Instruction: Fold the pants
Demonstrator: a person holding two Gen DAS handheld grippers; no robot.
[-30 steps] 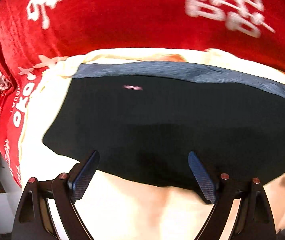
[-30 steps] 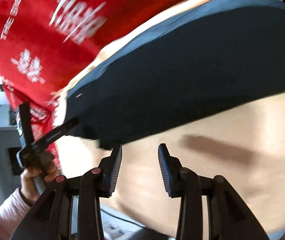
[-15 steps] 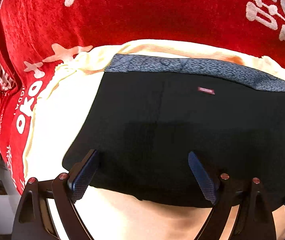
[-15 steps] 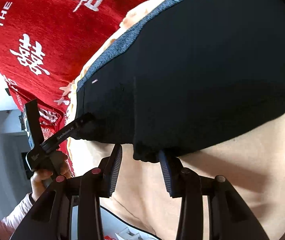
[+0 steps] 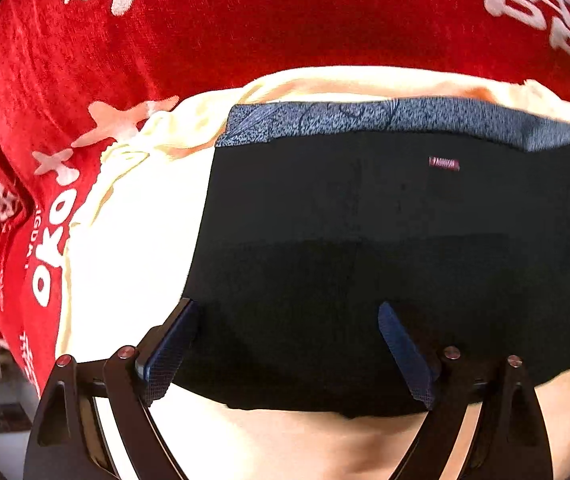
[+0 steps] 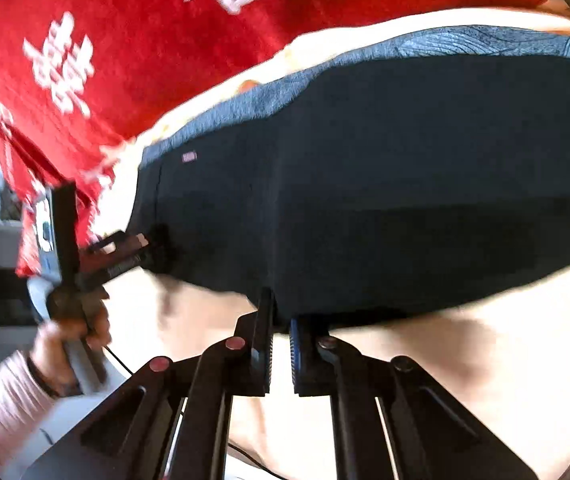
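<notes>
Gripper R [image 6: 281, 344] is pinching pants [image 6: 385, 200] hem; L gripper [image 5: 285, 344] is hovering wide open over pants' edge w/o holding

Black pants [image 5: 365, 248] with a speckled grey waistband [image 5: 385, 122] and a small pink label [image 5: 443, 163] lie flat, filling the frame's centre and right.

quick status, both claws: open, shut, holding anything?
Left claw: open, fingers straddling the near edge of the black pants, nothing clamped.
Right claw: shut on the pants' near hem.
</notes>
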